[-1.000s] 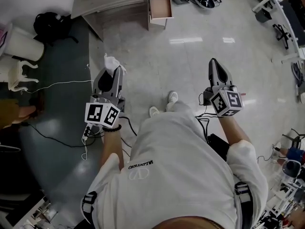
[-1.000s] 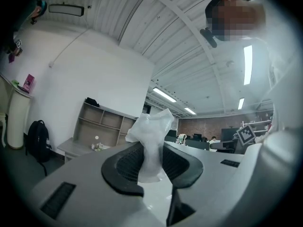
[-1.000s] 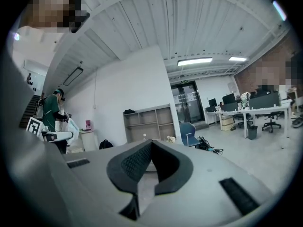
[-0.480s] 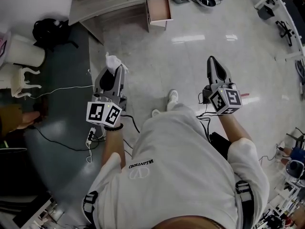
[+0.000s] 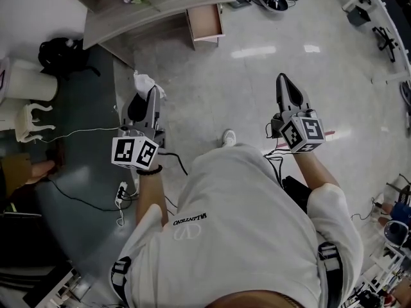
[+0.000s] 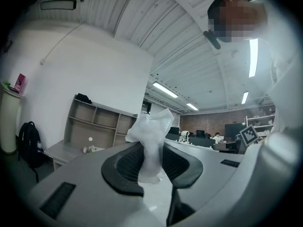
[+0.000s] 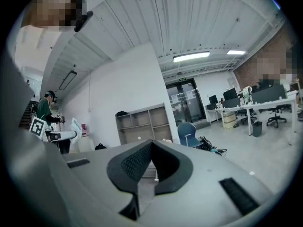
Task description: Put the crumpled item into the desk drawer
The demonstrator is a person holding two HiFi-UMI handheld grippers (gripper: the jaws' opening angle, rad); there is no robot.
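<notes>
Desk drawer (image 5: 207, 23), open from above — left claw (image 5: 152, 94) pinches crumpled item (image 6: 150, 136), right claw (image 7: 151, 148) closed.

crumpled item (image 6: 150, 143): white | left tongs (image 6: 154, 161): grey, black ribbed pads | drawer (image 5: 206, 22): pinkish-brown

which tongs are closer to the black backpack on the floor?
Left. The left tongs, holding the crumpled white item, sit right of the black backpack in the head view; the right tongs, shut and empty, are much farther right.
</notes>
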